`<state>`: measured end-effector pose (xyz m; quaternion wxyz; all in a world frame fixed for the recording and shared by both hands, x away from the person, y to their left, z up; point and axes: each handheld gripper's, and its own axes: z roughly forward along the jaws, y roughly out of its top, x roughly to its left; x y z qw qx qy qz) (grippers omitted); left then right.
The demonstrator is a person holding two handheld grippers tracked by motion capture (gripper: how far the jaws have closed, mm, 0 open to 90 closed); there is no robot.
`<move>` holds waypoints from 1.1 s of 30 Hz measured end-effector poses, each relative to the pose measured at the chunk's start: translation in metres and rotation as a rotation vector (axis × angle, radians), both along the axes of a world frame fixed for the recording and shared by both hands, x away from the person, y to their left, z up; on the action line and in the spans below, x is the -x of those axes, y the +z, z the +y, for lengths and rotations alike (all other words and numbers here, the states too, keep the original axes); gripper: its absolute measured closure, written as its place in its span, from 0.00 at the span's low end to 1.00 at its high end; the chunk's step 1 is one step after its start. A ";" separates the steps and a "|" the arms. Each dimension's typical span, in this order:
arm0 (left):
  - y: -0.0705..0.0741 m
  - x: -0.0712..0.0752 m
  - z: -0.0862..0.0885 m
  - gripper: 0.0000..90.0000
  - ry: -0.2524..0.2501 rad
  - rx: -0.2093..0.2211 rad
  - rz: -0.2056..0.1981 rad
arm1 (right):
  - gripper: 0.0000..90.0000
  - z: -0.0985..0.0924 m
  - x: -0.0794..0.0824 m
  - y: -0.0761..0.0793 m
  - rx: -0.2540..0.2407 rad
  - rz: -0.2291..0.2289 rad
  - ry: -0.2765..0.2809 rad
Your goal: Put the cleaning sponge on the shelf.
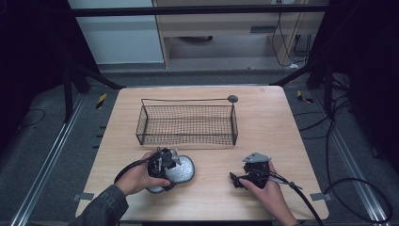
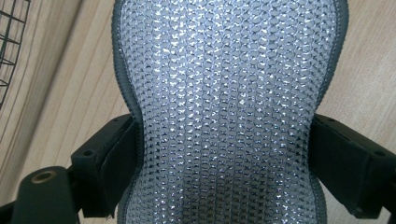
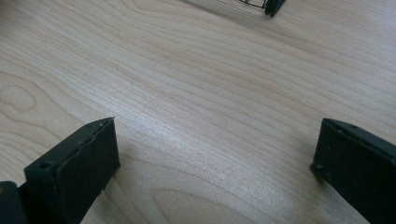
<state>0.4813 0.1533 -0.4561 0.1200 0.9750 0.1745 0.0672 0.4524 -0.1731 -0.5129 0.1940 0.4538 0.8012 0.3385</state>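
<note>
A silver mesh insole (image 1: 185,168) with a grey rim lies on the wooden table (image 1: 273,122) in front of the wire basket (image 1: 188,139). My left gripper (image 1: 162,165) is on top of it. In the left gripper view the insole (image 2: 224,93) runs up between the jaws, and both pads press against the sides of its narrow waist, so my left gripper (image 2: 223,144) is shut on it. My right gripper (image 1: 235,180) rests low over the table at the front right. Its jaws point left and stand wide apart over bare wood (image 3: 215,149), holding nothing.
The black wire basket holds nothing and sits mid-table, with a thin handle along its far side. One basket corner (image 3: 268,5) appears at the top of the right gripper view, and its mesh (image 2: 9,46) at the left gripper view's left edge. Cables trail off the right side.
</note>
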 end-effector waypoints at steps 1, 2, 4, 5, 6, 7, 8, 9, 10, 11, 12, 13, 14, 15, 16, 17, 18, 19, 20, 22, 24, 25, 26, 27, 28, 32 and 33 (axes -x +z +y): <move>0.000 0.000 0.000 0.14 0.000 0.002 0.000 | 0.00 0.000 0.000 0.000 0.000 -0.001 0.000; 0.001 0.000 0.001 0.14 -0.004 0.004 0.000 | 0.00 0.000 0.000 0.000 0.001 0.000 0.001; 0.002 0.000 0.001 0.14 -0.006 0.007 -0.001 | 0.00 0.000 0.000 0.000 0.001 -0.001 0.001; 0.002 0.000 0.001 0.14 -0.004 0.010 -0.002 | 0.00 0.000 0.000 0.000 0.001 -0.001 0.001; 0.003 0.000 0.002 0.14 -0.005 0.010 -0.005 | 0.00 0.000 0.000 0.000 0.001 0.000 0.001; 0.003 0.000 0.002 0.14 -0.005 0.011 -0.005 | 0.00 0.000 0.000 0.000 0.001 -0.001 0.001; 0.004 0.000 0.002 0.14 -0.006 0.013 -0.009 | 0.00 0.000 0.000 0.000 -0.001 0.000 0.000; 0.004 0.000 0.002 0.14 -0.008 0.015 -0.010 | 0.00 0.000 0.000 0.000 0.000 -0.001 0.001; 0.005 0.000 0.002 0.14 -0.008 0.016 -0.011 | 0.00 0.000 0.000 0.000 0.001 -0.002 0.001; 0.005 0.000 0.002 0.14 -0.009 0.015 -0.015 | 0.00 0.000 0.000 0.000 0.001 -0.001 0.001; 0.006 0.000 0.002 0.14 -0.010 0.016 -0.017 | 0.00 0.000 0.000 0.000 0.001 -0.002 0.002; 0.006 0.000 0.002 0.14 -0.009 0.017 -0.019 | 0.00 0.000 0.000 0.000 0.001 -0.002 0.001; 0.007 0.000 0.002 0.14 -0.009 0.017 -0.022 | 0.00 0.000 0.000 0.000 0.001 -0.002 0.001; 0.007 0.000 0.002 0.14 -0.010 0.016 -0.024 | 0.00 0.000 0.000 0.000 0.000 -0.002 0.001; 0.008 0.000 0.002 0.14 -0.010 0.015 -0.026 | 0.00 0.000 0.000 0.000 0.001 -0.002 0.002; 0.008 0.000 0.002 0.14 -0.012 0.013 -0.028 | 0.00 0.000 0.000 0.000 0.001 -0.002 0.002; 0.008 0.000 0.003 0.15 -0.011 0.014 -0.029 | 0.00 0.000 0.000 0.000 -0.001 -0.002 0.002; 0.009 0.000 0.003 0.15 -0.011 0.014 -0.031 | 0.00 0.000 0.000 0.000 0.000 -0.003 0.001; 0.009 -0.001 0.003 0.15 -0.010 0.014 -0.032 | 0.00 0.000 0.000 0.000 -0.001 -0.002 0.002; 0.010 -0.001 0.004 0.15 -0.012 0.012 -0.033 | 0.00 0.000 0.000 0.000 -0.001 -0.002 0.001; 0.011 -0.001 0.004 0.15 -0.011 0.014 -0.035 | 0.00 0.000 0.000 0.000 -0.001 -0.003 0.003; 0.011 -0.001 0.004 0.15 -0.009 0.016 -0.037 | 0.00 0.000 0.000 0.000 -0.001 -0.003 0.003; 0.012 -0.001 0.004 0.15 -0.009 0.016 -0.038 | 0.00 0.000 0.000 0.000 0.000 -0.004 0.003; 0.013 -0.001 0.005 0.15 -0.010 0.017 -0.039 | 0.00 0.000 0.000 0.000 -0.001 -0.004 0.002; 0.013 -0.001 0.005 0.15 -0.009 0.018 -0.041 | 0.00 0.001 0.000 0.000 -0.001 -0.003 0.001; 0.016 -0.001 0.005 0.15 -0.010 0.021 -0.046 | 0.00 0.001 0.000 0.000 -0.002 -0.003 0.001; 0.018 -0.002 0.006 0.15 -0.012 0.018 -0.049 | 0.00 0.001 0.000 0.000 -0.002 -0.003 0.001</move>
